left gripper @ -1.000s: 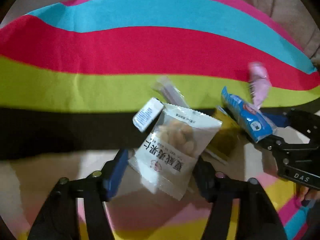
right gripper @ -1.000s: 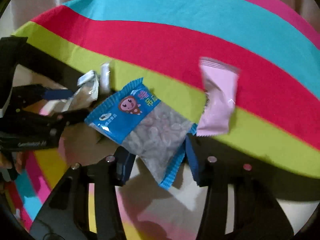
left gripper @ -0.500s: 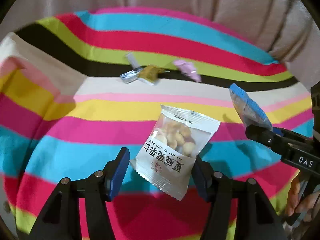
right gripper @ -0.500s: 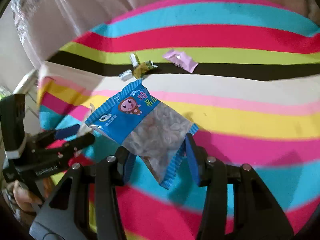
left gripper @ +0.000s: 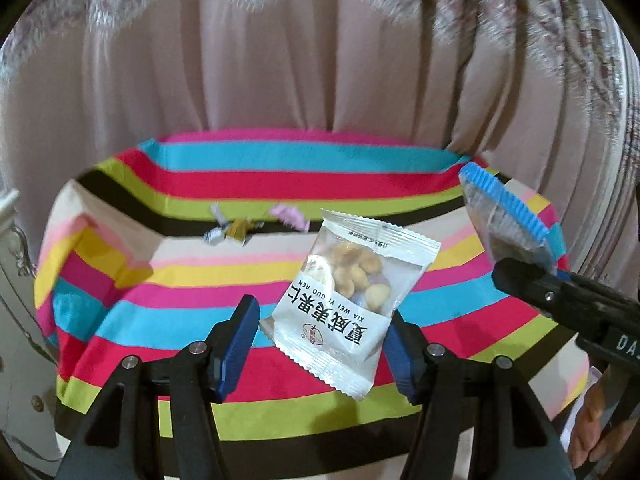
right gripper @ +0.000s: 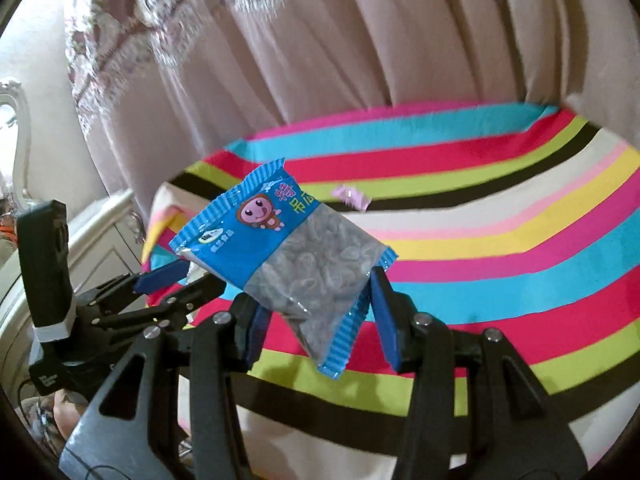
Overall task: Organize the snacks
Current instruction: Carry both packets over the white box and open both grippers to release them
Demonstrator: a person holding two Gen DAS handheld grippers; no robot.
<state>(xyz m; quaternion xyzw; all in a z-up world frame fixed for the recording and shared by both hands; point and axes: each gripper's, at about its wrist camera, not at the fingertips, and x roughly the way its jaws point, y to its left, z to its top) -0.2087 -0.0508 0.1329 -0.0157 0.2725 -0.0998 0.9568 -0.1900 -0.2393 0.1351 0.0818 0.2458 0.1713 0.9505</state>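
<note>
My left gripper is shut on a white nut packet and holds it in the air above the striped cloth. My right gripper is shut on a blue snack packet, also lifted; the packet shows edge-on in the left wrist view. A pink packet and a small heap of silver and gold wrappers lie far back on the cloth. The pink packet also shows in the right wrist view. The left gripper shows at the left of the right wrist view.
The striped cloth covers a raised surface whose near edge drops off below both grippers. Pink curtains hang behind it. White carved furniture stands at the left. The person's hand is at the lower right.
Both grippers have pulled back and up from the cloth, each with its packet. The remaining snacks now look small and far, and the curtains have come into view.
</note>
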